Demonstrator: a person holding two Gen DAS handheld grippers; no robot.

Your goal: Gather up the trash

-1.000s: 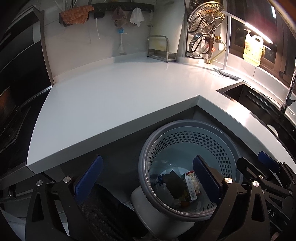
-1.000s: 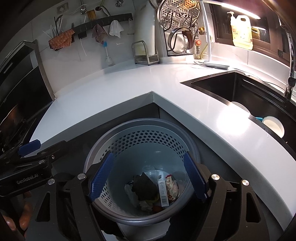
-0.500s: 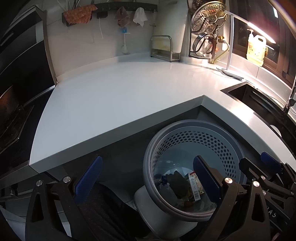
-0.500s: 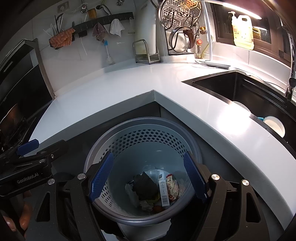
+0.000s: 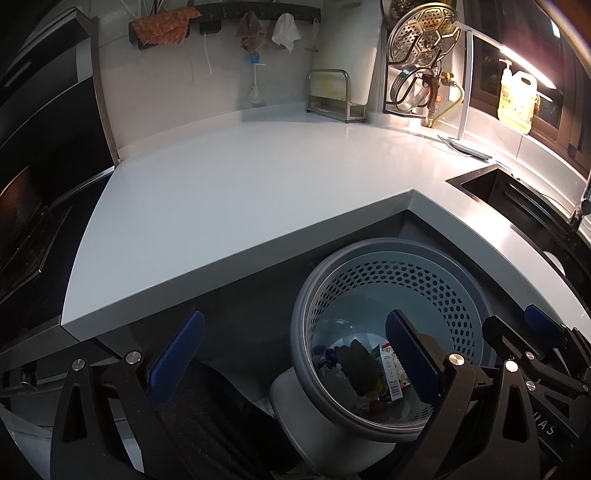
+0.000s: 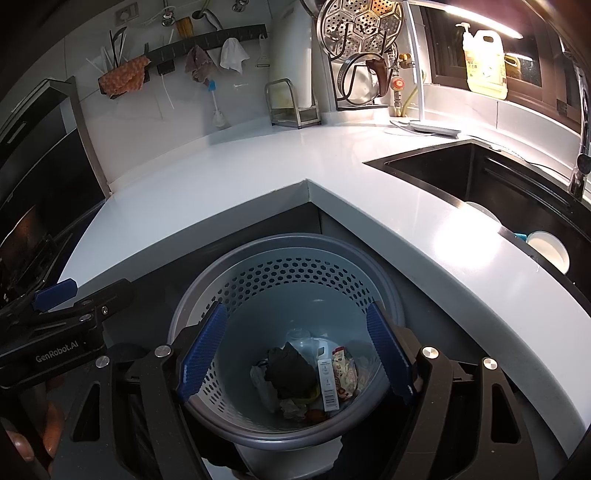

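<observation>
A grey perforated trash bin stands on the floor in the inner corner of the white L-shaped counter. Trash lies at its bottom: a dark crumpled piece, snack wrappers, a white barcoded label. My right gripper hovers over the bin mouth, open, nothing between its blue pads. My left gripper hangs left of the bin, open and empty; its right finger overlaps the bin's rim in view. Each gripper shows at the edge of the other's view.
A black sink with a white bowl lies to the right. At the back wall stand a metal rack, hanging cloths, a steamer basket and a yellow jug. A dark stove area is at left.
The left wrist view has drifted slightly, so the bin sits a little further right and lower. Both grippers stay open and the trash in the bin has not moved.
</observation>
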